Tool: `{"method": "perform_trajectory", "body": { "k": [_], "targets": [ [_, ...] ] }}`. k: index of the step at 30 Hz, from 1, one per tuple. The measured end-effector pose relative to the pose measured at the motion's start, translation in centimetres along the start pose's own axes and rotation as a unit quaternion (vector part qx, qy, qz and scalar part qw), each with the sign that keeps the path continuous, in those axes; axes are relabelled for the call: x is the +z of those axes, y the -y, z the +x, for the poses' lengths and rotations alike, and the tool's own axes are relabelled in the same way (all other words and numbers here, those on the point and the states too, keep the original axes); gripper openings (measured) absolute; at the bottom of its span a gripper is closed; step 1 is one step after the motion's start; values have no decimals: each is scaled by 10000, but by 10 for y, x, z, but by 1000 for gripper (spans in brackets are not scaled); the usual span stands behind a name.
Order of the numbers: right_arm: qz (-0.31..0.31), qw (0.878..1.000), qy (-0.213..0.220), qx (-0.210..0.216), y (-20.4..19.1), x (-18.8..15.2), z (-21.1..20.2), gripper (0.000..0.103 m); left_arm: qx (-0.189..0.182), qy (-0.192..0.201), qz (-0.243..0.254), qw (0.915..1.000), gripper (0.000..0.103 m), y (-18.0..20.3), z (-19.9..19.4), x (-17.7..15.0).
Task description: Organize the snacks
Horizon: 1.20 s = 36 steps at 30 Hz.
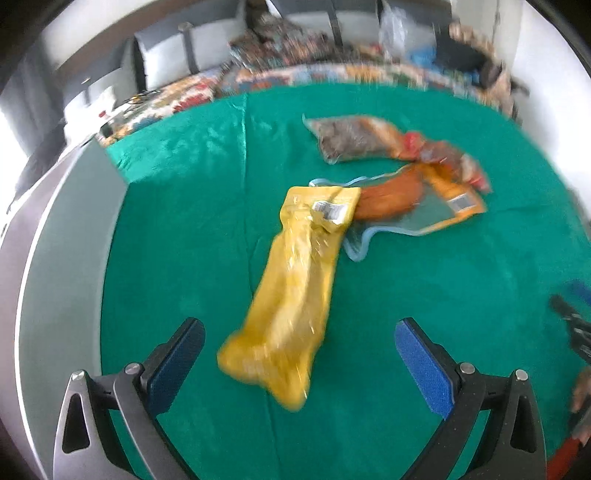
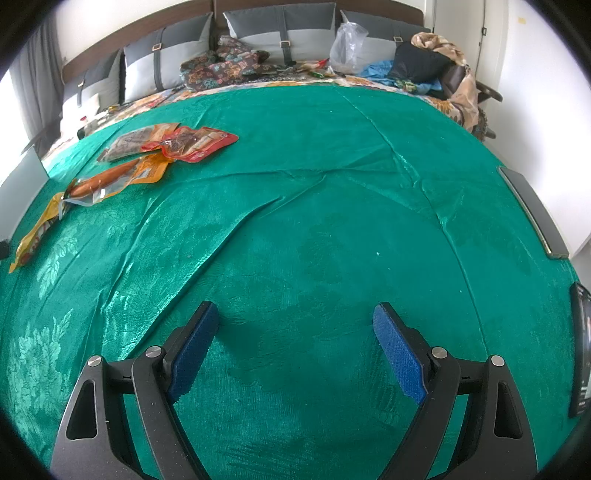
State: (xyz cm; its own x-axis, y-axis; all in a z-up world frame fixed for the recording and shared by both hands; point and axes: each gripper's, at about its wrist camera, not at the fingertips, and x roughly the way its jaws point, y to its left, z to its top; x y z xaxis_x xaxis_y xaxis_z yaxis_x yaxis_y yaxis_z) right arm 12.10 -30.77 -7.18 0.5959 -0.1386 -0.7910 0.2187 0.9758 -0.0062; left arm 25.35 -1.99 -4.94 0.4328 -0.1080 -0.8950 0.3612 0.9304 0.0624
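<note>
A long yellow snack pack (image 1: 291,295) lies on the green cloth (image 1: 184,221), its near end between the fingers of my open left gripper (image 1: 300,334), which hovers over it without gripping. Behind it lie a clear-and-orange sausage pack (image 1: 402,201), a grey-brown pack (image 1: 347,138) and a red-orange pack (image 1: 436,151). In the right wrist view the same packs lie far left: yellow pack (image 2: 37,229), sausage pack (image 2: 110,177), grey-brown pack (image 2: 133,142), red pack (image 2: 195,142). My right gripper (image 2: 295,321) is open and empty over bare cloth (image 2: 314,221).
A grey board (image 1: 66,240) stands along the cloth's left edge. Grey pillows (image 2: 280,33), patterned fabric (image 2: 225,68), a plastic bag (image 2: 347,48) and clothes (image 2: 424,62) lie at the bed's head. Dark flat devices (image 2: 535,210) lie at the right edge. The right gripper shows at right (image 1: 576,332).
</note>
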Motion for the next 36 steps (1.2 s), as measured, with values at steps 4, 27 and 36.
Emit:
{"method": "perform_trajectory", "body": {
  "k": [4, 27, 36],
  "targets": [
    [0, 10000, 0, 2, 0, 0, 0, 88, 86, -410, -1, 9991, 98, -2, 37, 22],
    [1, 10000, 2, 9, 0, 0, 0, 89, -10, 160, -1128, 9935, 82, -19, -11, -89],
    [0, 10000, 2, 10, 0, 0, 0, 89, 258, 751, -1209, 9895, 103, -19, 0, -94]
  ]
}}
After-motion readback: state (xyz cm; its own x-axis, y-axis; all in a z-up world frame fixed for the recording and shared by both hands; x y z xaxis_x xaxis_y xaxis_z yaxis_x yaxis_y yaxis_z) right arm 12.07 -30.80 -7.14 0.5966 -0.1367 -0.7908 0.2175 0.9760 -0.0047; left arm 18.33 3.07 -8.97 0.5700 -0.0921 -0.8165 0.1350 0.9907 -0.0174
